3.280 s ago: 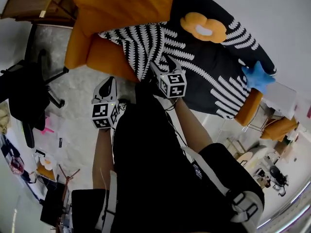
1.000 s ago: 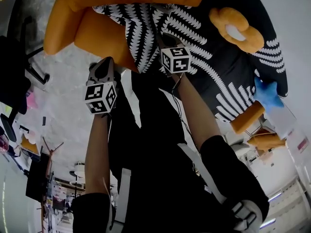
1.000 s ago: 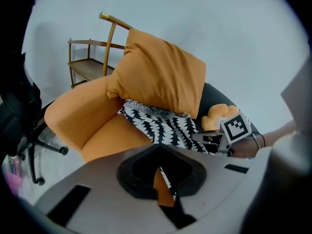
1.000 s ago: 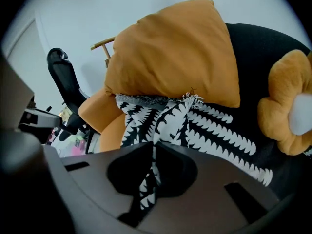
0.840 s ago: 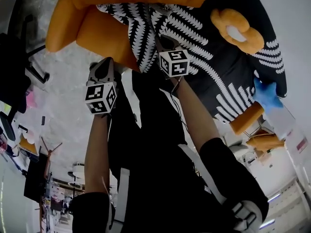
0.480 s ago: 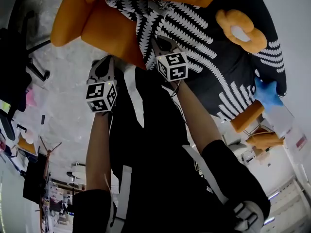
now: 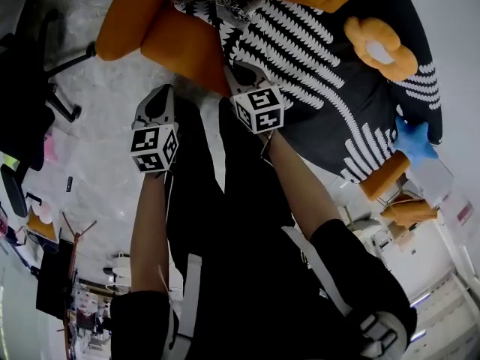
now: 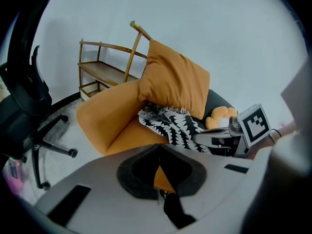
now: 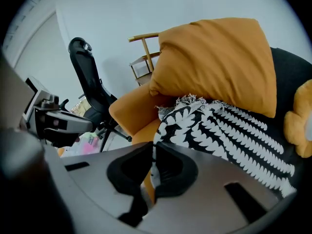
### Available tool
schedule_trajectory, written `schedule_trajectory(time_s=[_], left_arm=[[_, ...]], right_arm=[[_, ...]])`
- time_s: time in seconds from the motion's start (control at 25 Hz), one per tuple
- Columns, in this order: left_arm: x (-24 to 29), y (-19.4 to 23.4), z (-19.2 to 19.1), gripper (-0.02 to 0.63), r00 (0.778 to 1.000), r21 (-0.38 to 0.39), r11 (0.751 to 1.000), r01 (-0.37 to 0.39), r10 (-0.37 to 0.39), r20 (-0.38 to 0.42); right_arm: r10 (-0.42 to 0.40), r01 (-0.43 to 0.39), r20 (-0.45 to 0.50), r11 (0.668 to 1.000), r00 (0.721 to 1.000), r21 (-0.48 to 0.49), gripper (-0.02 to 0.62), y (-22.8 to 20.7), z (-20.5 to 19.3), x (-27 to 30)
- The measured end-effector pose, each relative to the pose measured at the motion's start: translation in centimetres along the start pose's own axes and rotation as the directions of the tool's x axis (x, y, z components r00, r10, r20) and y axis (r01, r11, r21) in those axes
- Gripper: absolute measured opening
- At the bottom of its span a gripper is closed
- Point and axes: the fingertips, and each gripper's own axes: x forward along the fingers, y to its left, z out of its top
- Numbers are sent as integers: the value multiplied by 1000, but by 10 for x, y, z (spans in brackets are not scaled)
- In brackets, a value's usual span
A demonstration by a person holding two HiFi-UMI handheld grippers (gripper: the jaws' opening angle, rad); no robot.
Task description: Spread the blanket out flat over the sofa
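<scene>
Blanket (image 7: 322, 66), black with rows of white leaf shapes, lies draped over much of the orange sofa (image 7: 176, 43). One fringed corner is bunched up just below the big orange cushion (image 9: 214, 62), and the near arm of the sofa is bare. The right claw (image 9: 153, 145) is clamped tight on the blanket's front edge at the lip of the seat, with a sliver of cloth pinched between its jaws. The left claw (image 8: 158, 147) is closed as well, tips meeting on nothing, and hangs in front of the sofa above the floor. A flower-shaped cushion (image 7: 379, 47) and a blue star toy (image 7: 414, 137) rest on the blanket farther along. A black office chair (image 9: 92, 87) stands beside the sofa.
</scene>
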Motion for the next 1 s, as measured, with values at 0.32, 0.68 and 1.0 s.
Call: schedule_trajectory(time_s=[0.32,0.68,1.0], left_arm=[[-24,49,-8,21,1000,1,1000,2,-2,2],[-47,100,-18,21,1000,-15,1000,-16,16,-1],[-56,133,-22,21,999,-40,998,-46,46,1]], right_arm=[[47,-47,-1,999,999,-7,18,67,2,35],[169,-169,-19,986,985,-11,18,147,-1,74],[281,-285,-107,958,954,-26,18,219,-32,103]])
